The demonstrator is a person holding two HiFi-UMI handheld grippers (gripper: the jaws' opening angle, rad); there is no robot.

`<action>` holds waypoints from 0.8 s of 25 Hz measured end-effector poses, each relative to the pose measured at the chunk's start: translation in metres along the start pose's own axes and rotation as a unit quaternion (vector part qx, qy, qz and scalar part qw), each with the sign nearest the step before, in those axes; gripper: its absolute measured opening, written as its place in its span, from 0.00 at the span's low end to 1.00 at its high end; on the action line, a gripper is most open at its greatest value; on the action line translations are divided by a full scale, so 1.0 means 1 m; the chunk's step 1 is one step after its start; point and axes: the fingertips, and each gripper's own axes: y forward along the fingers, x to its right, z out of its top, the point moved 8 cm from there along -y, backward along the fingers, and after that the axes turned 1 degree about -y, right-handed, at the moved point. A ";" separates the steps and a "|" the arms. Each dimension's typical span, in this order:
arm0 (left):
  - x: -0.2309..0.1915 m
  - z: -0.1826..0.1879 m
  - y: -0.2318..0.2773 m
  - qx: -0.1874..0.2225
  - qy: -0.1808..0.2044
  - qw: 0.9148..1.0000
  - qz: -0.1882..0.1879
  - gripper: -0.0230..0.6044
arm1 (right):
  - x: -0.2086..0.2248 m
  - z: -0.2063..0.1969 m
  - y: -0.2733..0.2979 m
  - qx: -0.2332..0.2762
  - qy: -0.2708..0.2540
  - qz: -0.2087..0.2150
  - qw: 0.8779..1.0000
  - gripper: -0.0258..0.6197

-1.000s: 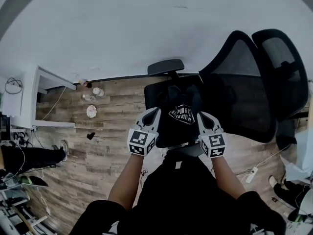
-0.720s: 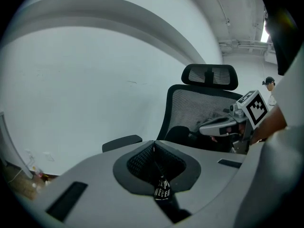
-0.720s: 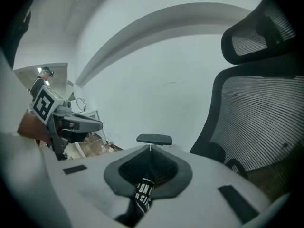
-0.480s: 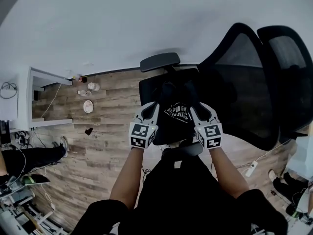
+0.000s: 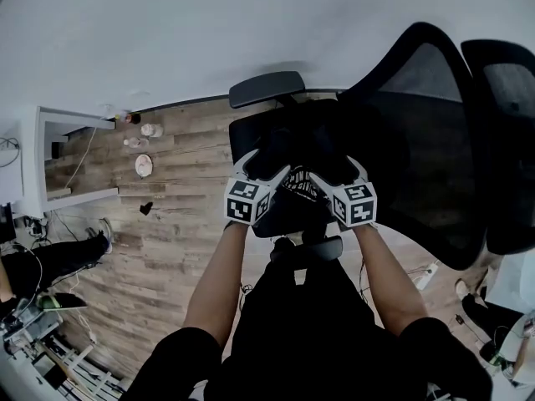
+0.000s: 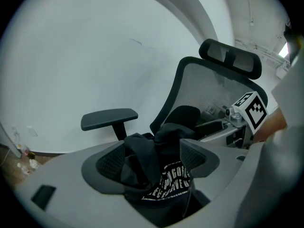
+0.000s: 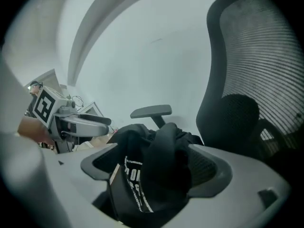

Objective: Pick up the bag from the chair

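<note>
The black bag (image 5: 301,186) with white print is bunched above the seat of the black mesh office chair (image 5: 418,132). My left gripper (image 5: 257,170) is shut on the bag's left side and my right gripper (image 5: 344,170) on its right side. In the left gripper view the dark fabric (image 6: 161,175) fills the gap between the pads (image 6: 108,164) and hangs below them. The right gripper view shows the same: the bag (image 7: 156,175) is pinched between the jaws, and the left gripper (image 7: 71,120) is close beside it.
The chair's left armrest (image 5: 267,88) stands just beyond the bag, the tall backrest and headrest (image 5: 501,98) to the right. On the wood floor are small dishes and bottles (image 5: 144,164), a white cabinet (image 5: 58,153), a power strip (image 5: 422,276) and another person's legs (image 5: 50,261).
Both grippers moved forward and closer together over the seat. They have closed on the bag, which is now bunched up between them.
</note>
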 end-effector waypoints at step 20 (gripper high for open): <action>-0.014 -0.020 0.078 -0.067 -0.005 0.998 0.007 0.16 | 0.033 -0.006 0.057 -0.057 -0.029 0.021 0.998 0.34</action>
